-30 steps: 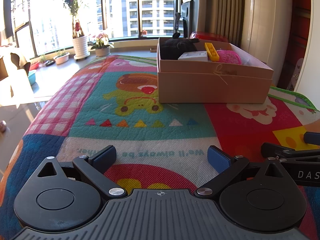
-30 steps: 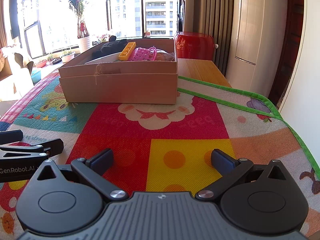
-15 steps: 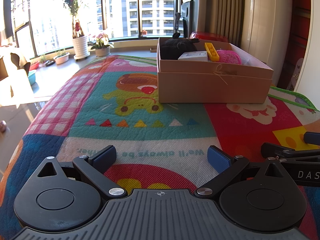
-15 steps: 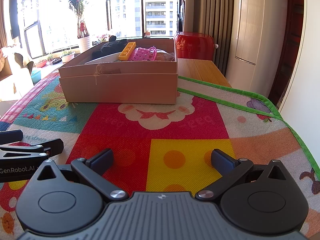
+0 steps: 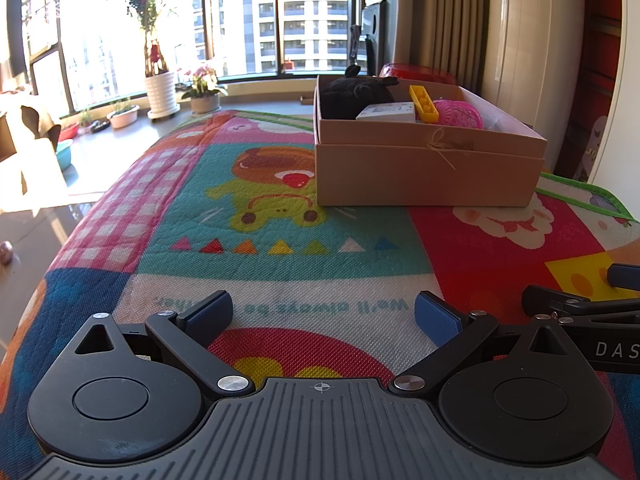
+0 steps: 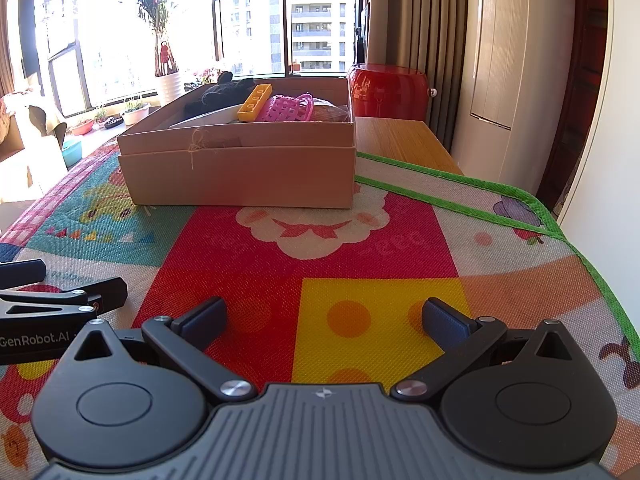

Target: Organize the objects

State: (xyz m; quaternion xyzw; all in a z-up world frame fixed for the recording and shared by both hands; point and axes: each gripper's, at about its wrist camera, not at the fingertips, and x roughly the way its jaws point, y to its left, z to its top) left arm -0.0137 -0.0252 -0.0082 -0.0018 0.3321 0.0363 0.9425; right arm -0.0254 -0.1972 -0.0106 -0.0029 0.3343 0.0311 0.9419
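While both sets of tongs, left tongs [image 5: 324, 312] and right tongs [image 6: 325, 317], hang spread wide and empty over the play mat [image 5: 280, 256], the cardboard box [image 6: 240, 168] sits further back, its yellow brick [image 6: 254, 103] lying lengthwise, pointing toward the window.

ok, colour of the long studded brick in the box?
Yellow brick, clearest in the right wrist view.

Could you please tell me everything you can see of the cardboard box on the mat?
The cardboard box is tan, rectangular and open-topped, with a seam line around its walls and a bit of straw-coloured twine on the front. It sits flat on the colourful play mat, ahead of both open grippers, untouched. Inside show a black plush toy, a yellow brick, a pink basket and a white carton.
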